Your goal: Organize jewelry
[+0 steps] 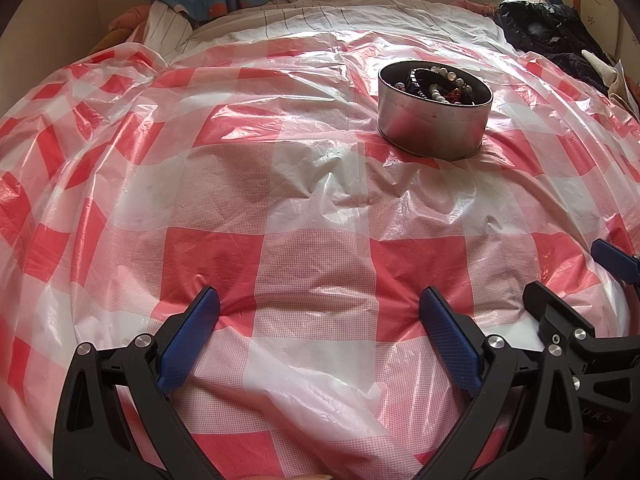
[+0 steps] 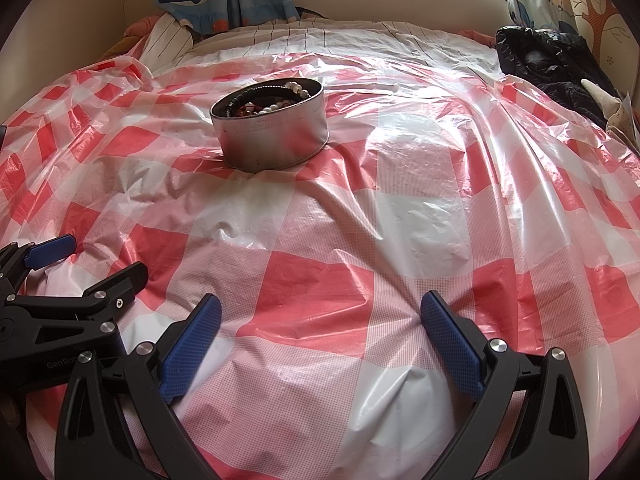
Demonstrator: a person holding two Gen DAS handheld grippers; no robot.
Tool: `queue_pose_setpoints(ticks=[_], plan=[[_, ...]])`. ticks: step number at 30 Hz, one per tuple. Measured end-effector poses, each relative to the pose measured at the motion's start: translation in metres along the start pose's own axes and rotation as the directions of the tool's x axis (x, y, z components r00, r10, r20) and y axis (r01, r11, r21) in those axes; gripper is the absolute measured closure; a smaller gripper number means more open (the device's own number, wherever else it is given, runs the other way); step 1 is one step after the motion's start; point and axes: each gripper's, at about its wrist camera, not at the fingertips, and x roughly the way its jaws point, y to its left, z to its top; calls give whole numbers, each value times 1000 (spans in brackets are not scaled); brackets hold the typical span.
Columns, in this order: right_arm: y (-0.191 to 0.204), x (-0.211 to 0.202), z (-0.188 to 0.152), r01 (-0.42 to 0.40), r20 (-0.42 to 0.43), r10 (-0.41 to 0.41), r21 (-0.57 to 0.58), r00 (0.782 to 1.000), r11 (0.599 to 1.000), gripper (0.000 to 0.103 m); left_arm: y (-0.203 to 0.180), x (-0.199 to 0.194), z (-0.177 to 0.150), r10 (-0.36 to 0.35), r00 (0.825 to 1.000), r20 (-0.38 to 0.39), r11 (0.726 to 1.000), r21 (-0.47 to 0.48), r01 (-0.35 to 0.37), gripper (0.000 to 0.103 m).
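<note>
Left gripper [image 1: 319,308] low over red-and-white checked plastic sheet [image 1: 320,208], jaws spread wide, holding nothing. Round metal tin [image 1: 434,120] sits upright on sheet ahead, well apart, holding bead bracelets [image 1: 440,84]. Right gripper [image 2: 321,314] just beside the left, jaws likewise spread, empty.

Tin [image 1: 434,120] wall hides the lower jewelry [image 1: 436,80]; pieces tangled, count unclear. Bed under the checked plastic sheet [image 1: 320,208] mostly covered. Right tool [image 1: 624,268] cut by frame edge, right of the tin. Dark bundle [image 2: 552,60] behind tin: unidentifiable.
</note>
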Motion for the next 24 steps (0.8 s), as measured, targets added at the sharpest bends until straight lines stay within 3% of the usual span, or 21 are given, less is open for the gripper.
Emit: queue_pose_setpoints(ticks=[24], plan=[[0, 0, 0, -1, 3, 1, 0, 1000, 1000, 7, 0, 1, -2, -17, 1000, 9, 1000, -11, 17, 7]])
